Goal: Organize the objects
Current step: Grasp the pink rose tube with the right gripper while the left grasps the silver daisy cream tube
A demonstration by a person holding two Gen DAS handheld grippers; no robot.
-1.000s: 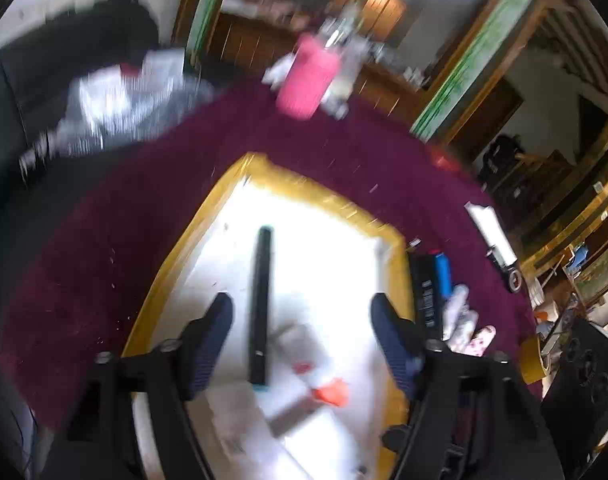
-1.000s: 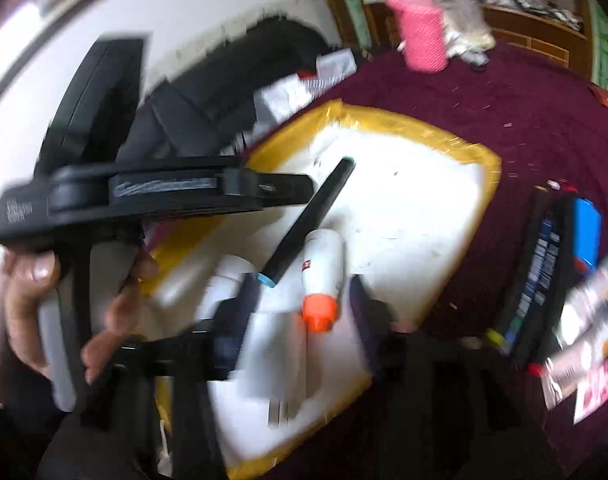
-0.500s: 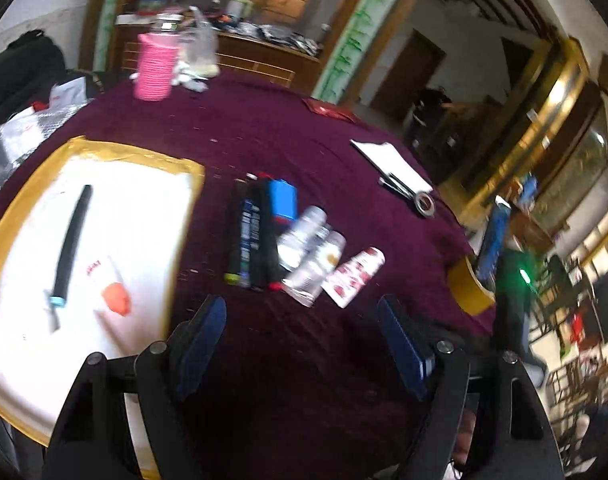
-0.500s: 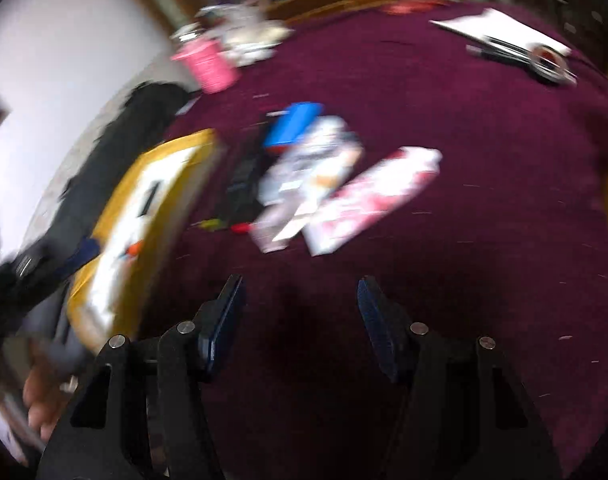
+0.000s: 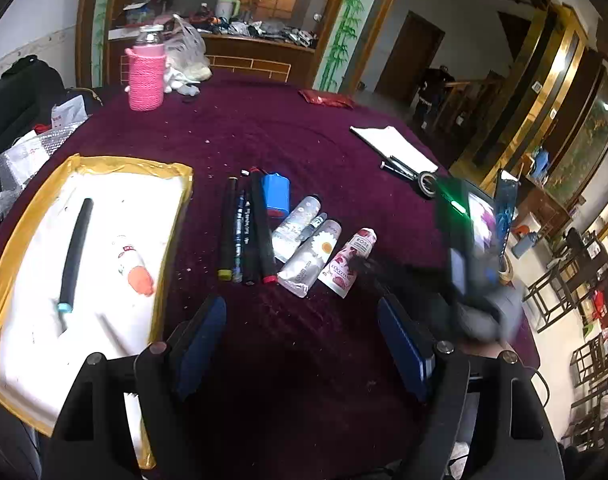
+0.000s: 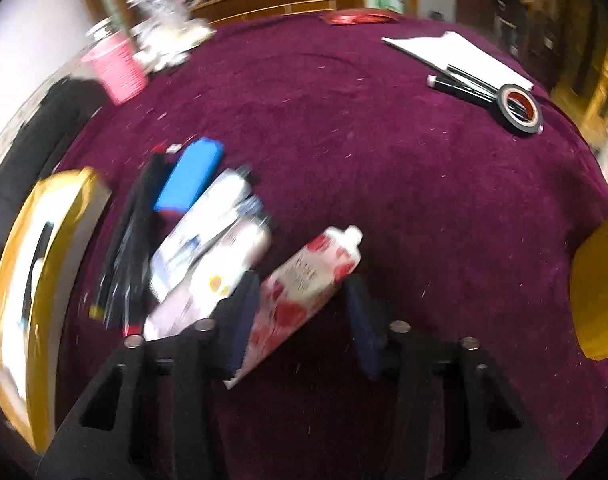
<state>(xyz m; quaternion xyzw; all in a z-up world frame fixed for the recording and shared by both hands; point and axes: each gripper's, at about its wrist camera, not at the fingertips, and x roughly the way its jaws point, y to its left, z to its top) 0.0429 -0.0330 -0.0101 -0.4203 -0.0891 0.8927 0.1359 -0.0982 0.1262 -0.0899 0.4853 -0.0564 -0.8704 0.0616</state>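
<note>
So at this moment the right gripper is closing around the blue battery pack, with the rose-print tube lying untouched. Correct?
Not quite. The right wrist view shows the right gripper with its jaws, which have just been closing, around the rose-print tube. The blue battery pack is the one lying untouched, farther up the row.

The left gripper points downward, its jaws spread wide with nothing between them. The right gripper tilts downward too, and its jaws have just been closing.

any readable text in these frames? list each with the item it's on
"ROSE": on the rose hand cream tube, near its cap.
"L'OCCITANE": same tube, lower down, only partly legible.
Dark marker: white print, too small to read.
Orange-capped tube on the white tray: red mark, unreadable.
Right wrist view: too blurred.
</note>
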